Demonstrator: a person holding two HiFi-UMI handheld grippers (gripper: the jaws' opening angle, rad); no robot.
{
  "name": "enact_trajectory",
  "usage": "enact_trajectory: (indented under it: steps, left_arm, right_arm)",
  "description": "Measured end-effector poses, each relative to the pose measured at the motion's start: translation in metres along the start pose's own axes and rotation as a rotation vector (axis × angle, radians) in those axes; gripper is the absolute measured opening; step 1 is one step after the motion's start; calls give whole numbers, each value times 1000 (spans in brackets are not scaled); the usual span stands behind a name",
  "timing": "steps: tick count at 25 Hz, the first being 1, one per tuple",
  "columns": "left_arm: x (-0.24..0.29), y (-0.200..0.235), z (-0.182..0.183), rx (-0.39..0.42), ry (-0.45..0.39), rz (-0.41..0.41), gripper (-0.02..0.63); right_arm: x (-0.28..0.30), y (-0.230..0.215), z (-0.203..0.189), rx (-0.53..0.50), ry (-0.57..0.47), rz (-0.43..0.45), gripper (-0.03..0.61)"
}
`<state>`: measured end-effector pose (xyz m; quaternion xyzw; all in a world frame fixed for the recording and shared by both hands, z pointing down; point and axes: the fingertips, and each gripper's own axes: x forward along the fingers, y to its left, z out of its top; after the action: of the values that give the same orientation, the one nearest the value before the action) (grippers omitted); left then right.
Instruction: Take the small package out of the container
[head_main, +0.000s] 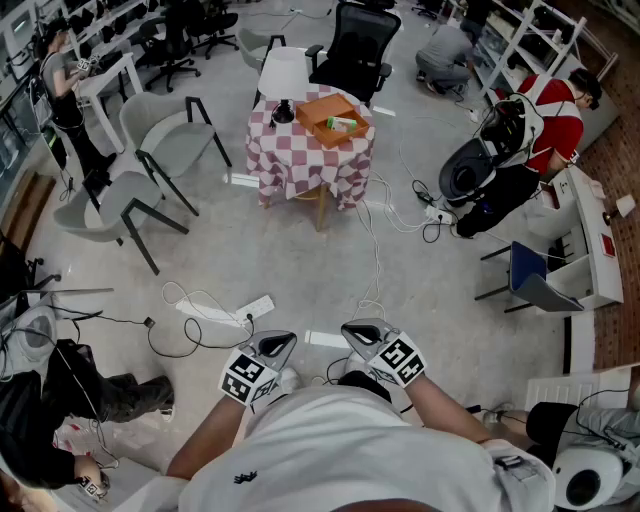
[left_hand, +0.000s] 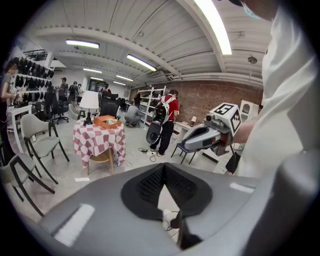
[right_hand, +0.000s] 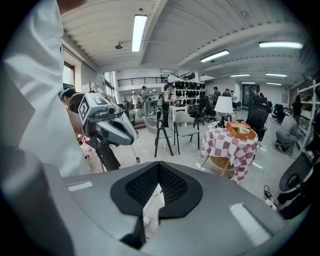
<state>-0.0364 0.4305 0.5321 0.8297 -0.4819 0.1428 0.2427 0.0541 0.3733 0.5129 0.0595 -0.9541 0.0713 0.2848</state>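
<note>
An orange container (head_main: 322, 113) stands on a small table with a red-and-white checked cloth (head_main: 300, 155), far ahead of me across the floor. A small green-and-white package (head_main: 341, 123) lies inside it. The container also shows in the left gripper view (left_hand: 106, 121) and in the right gripper view (right_hand: 238, 130). My left gripper (head_main: 281, 343) and right gripper (head_main: 361, 329) are held close to my body, side by side, well short of the table. Both are shut with nothing between the jaws (left_hand: 164, 165) (right_hand: 159, 163).
A white table lamp (head_main: 283, 80) stands beside the container. Grey chairs (head_main: 165, 140) are left of the table, a black office chair (head_main: 355, 45) behind it. Cables and a power strip (head_main: 230, 312) lie on the floor between me and the table. Several people are around the room.
</note>
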Motion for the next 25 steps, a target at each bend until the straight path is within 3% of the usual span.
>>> enact_trajectory:
  steps: [4,13,19,25]
  left_arm:
    - [2,16,-12,-5,-5,-5,55]
    - [30,36,15,50,-18,-30,55]
    - [72,71,49,42,-8,7,57]
    - [137,105,118,60,-10,30,58]
  right_arm:
    - [18,6,7,-18,-4,4,0]
    - [28,-37,21,9,-14,-30,0]
    - [44,-106,40,26,-89,-6,2]
    - [42,-204,66,19,-128,-8,34]
